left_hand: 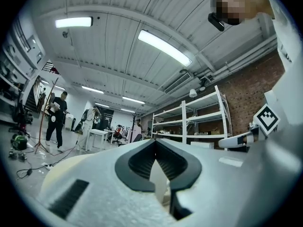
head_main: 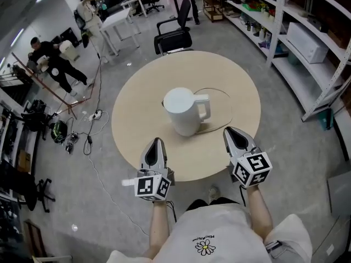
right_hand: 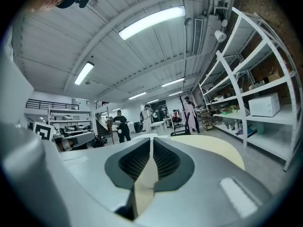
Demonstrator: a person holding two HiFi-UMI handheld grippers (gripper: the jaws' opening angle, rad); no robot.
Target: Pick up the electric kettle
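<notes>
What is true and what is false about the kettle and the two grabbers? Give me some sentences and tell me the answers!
1. The kettle stands on the round table. True.
2. The left gripper is holding the kettle. False: it is shut on nothing and is apart from the kettle, near the table's near edge.
3. The kettle's handle sticks out toward the right gripper's side. True.
4. The right gripper's jaws are wide open. False: they are shut, with nothing between them.
5. A black chair stands beyond the table. True.
</notes>
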